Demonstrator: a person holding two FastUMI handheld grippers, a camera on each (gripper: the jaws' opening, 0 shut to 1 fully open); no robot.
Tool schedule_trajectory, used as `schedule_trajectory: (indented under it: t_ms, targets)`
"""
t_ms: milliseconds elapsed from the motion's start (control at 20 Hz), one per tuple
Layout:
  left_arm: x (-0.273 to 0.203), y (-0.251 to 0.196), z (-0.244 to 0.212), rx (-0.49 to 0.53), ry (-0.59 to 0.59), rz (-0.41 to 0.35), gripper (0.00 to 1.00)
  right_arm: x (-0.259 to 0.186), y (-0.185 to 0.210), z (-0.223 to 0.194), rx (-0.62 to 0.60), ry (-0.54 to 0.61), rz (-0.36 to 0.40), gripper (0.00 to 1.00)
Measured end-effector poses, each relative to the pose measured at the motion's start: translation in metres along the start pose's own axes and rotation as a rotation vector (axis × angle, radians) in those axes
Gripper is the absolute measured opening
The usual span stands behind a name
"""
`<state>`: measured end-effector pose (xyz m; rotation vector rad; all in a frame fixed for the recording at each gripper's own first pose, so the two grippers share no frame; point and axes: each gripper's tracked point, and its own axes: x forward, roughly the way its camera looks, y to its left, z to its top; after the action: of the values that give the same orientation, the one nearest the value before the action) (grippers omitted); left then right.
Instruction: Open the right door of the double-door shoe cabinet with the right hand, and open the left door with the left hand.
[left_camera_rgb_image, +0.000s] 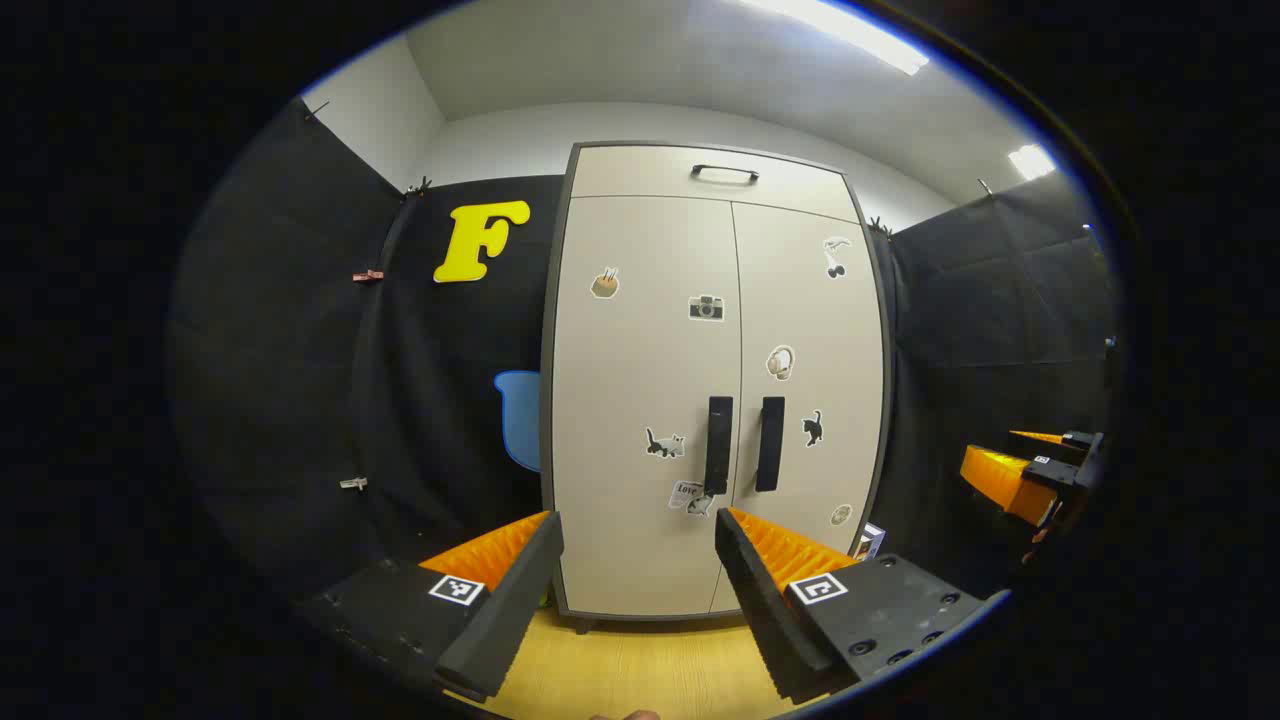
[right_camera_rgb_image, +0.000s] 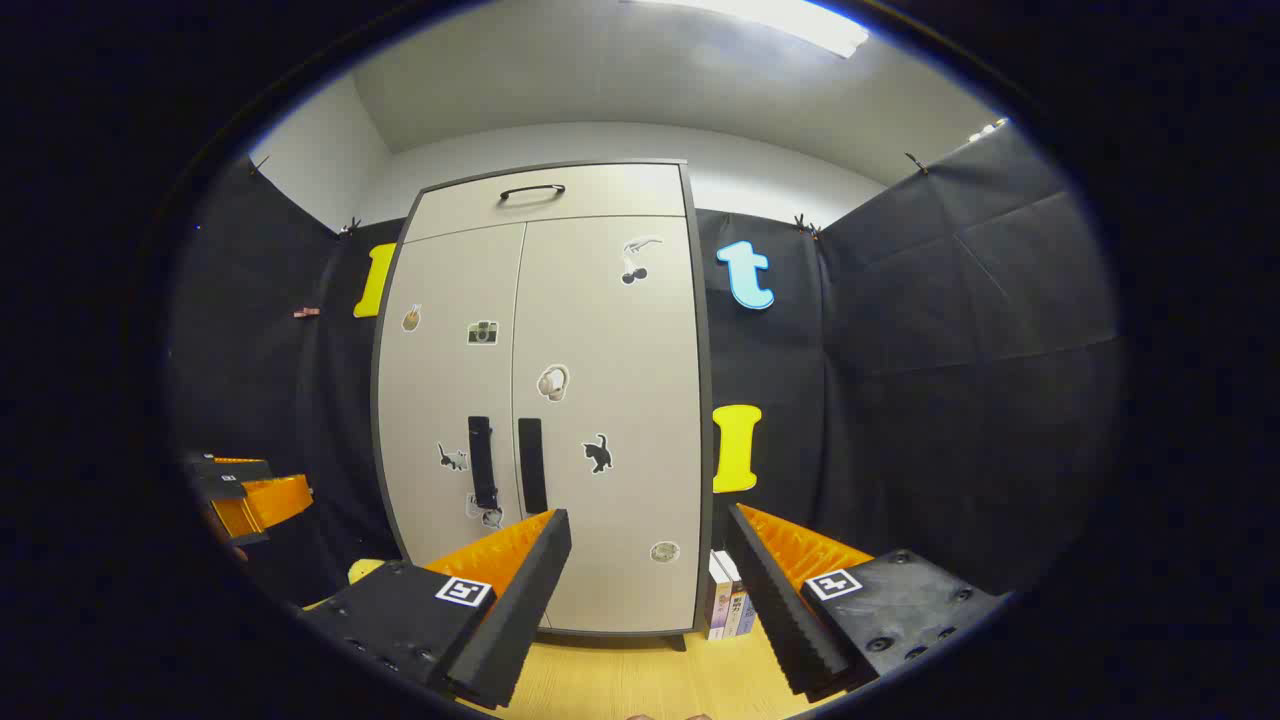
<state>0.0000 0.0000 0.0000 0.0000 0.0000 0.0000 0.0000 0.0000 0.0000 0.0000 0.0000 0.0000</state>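
A tall beige shoe cabinet (left_camera_rgb_image: 650, 400) (right_camera_rgb_image: 600, 400) with two shut doors stands ahead on the wood floor. Each door has a black vertical handle near the centre seam: the left handle (left_camera_rgb_image: 718, 444) (right_camera_rgb_image: 482, 462) and the right handle (left_camera_rgb_image: 769, 443) (right_camera_rgb_image: 531, 465). My left gripper (left_camera_rgb_image: 638, 540) is open and held back from the cabinet, roughly facing the left door. My right gripper (right_camera_rgb_image: 648, 540) is open too, facing the right door from a distance. In the left gripper view, the right gripper (left_camera_rgb_image: 1040, 470) shows far off at the right edge; in the right gripper view, the left gripper (right_camera_rgb_image: 245, 495) shows at the left edge.
A shallow drawer with a black handle (left_camera_rgb_image: 724, 173) (right_camera_rgb_image: 532, 191) tops the cabinet. Small stickers dot both doors. Several books (right_camera_rgb_image: 728, 600) stand on the floor beside the cabinet's right side. Black cloth walls close in on both sides. Wood floor (left_camera_rgb_image: 650, 670) lies between me and the cabinet.
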Motion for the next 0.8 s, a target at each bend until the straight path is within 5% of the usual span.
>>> schedule_trajectory:
  t_ms: [800]
  targets:
    - [0.019, 0.012, -0.023, -0.012, 0.054, 0.001, 0.95, 0.014, 0.017, -0.024, 0.018, 0.060, 0.013, 0.98]
